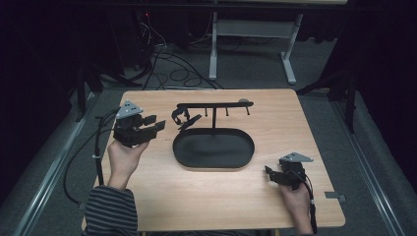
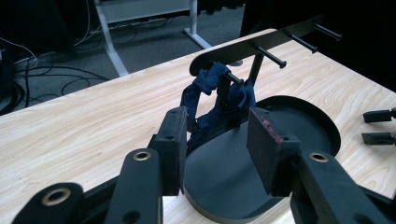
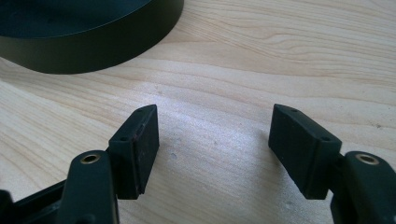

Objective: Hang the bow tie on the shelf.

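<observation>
Blue cloth [image 2: 212, 100]: draped on the left-end peg of the black rack [image 1: 215, 104], above the oval tray [image 1: 213, 147], mid-table.
Left gripper [image 2: 217, 149]: just left of the cloth, jaws about half open, nothing between the pads.
Right gripper [image 3: 212, 144]: near right of table, jaws wide apart over bare wood, holding nothing.

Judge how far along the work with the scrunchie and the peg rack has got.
Done: the dark blue fabric scrunchie hangs on the end peg of the black metal rack. In hand: the left gripper faces it, fingers open, not touching. The right gripper is open over bare wood. Left: three pegs are free.
</observation>
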`<act>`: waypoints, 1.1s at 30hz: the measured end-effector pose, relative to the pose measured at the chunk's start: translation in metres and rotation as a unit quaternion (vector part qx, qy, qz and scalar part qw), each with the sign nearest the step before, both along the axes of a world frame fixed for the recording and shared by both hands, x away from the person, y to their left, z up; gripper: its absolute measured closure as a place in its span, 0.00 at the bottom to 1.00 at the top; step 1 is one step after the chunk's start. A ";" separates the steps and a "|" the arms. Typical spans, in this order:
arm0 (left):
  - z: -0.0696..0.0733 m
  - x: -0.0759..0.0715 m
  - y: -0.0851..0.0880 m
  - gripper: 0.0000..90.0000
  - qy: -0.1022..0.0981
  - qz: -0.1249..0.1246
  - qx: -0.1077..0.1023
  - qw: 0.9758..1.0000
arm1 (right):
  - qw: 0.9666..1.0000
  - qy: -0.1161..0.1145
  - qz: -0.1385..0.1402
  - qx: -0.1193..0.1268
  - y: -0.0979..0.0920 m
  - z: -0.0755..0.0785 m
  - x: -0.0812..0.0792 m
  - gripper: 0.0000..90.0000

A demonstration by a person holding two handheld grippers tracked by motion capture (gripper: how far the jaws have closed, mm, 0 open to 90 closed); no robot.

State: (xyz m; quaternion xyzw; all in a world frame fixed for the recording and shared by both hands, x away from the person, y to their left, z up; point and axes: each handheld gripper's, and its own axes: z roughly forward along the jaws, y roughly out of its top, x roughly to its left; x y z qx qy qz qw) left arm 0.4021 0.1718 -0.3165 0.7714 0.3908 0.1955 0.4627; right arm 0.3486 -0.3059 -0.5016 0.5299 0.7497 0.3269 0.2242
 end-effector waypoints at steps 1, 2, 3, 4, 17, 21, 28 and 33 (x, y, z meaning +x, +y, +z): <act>0.000 -0.001 0.001 0.65 0.000 0.001 -0.001 1.000 | 1.000 0.000 0.000 0.000 0.000 0.000 0.000 0.39; 0.000 -0.001 0.001 0.65 0.000 0.001 0.000 1.000 | 1.000 0.000 0.000 0.000 0.000 0.000 0.000 0.39; -0.001 -0.002 0.002 0.65 0.000 0.001 0.000 1.000 | 1.000 0.000 0.000 0.000 0.000 0.000 0.000 0.39; -0.001 -0.003 0.002 0.65 0.000 0.002 0.000 1.000 | 1.000 0.000 0.000 -0.001 0.000 0.000 0.000 0.39; -0.006 -0.014 0.015 0.65 -0.003 0.013 -0.006 1.000 | 1.000 -0.001 0.001 -0.002 0.000 0.000 0.000 0.39; -0.007 -0.017 0.017 0.65 -0.003 0.014 -0.008 1.000 | 1.000 -0.001 0.001 -0.003 0.000 0.000 0.000 0.39; -0.009 -0.021 0.026 0.65 -0.003 0.023 -0.014 1.000 | 1.000 -0.002 0.000 -0.004 0.001 0.000 0.000 0.39; -0.011 -0.024 0.031 0.65 0.000 0.028 -0.016 0.999 | 1.000 -0.002 0.000 -0.004 0.001 0.000 0.000 0.39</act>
